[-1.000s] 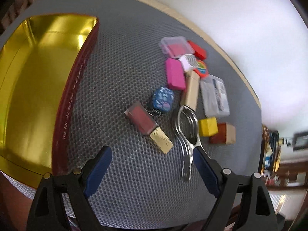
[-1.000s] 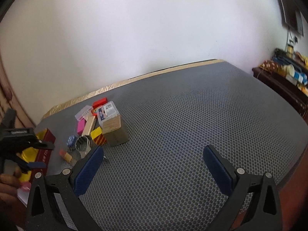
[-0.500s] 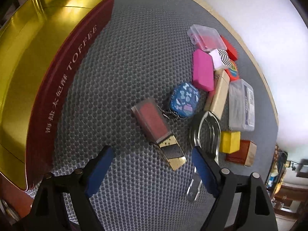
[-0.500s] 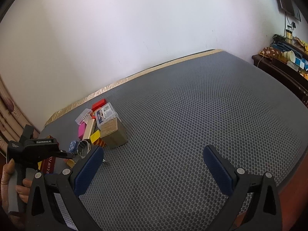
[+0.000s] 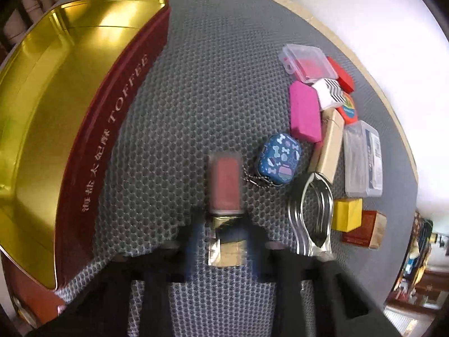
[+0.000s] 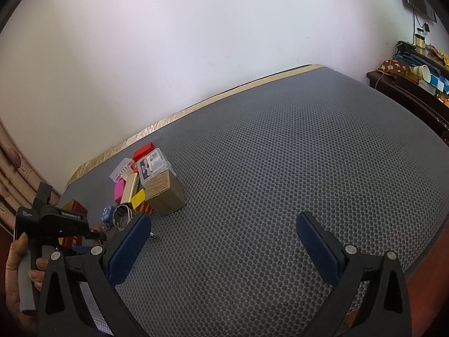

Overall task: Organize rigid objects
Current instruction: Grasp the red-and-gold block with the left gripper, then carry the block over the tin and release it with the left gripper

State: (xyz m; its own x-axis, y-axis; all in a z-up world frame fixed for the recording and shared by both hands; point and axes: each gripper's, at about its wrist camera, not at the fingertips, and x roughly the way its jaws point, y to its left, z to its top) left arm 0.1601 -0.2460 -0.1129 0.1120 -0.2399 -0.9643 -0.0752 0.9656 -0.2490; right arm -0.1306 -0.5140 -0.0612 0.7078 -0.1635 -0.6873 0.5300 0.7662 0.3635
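Note:
A lip gloss tube (image 5: 226,185), pink with a gold cap, lies on the grey mat (image 5: 213,90) pointing away from me. My left gripper (image 5: 226,244) points steeply down and is shut on the gold cap, its blurred fingers on either side of it. A blue patterned keychain case (image 5: 280,158) lies just right of the tube, with its chain reaching to it. The open red toffee tin (image 5: 112,118), gold inside, stands to the left. My right gripper (image 6: 221,241) hangs open over bare mat, holding nothing.
Right of the tube lie a metal clip (image 5: 311,213), a yellow cube (image 5: 346,214), a pink box (image 5: 304,111), a tan box (image 5: 329,146) and clear plastic cases (image 5: 363,160). A cardboard box (image 6: 162,193) stands by this pile. A dark cabinet (image 6: 407,92) stands far right.
My left gripper sank toward the lip gloss tube and its jaws went from wide open to shut on the gold cap. The right gripper stayed where it was.

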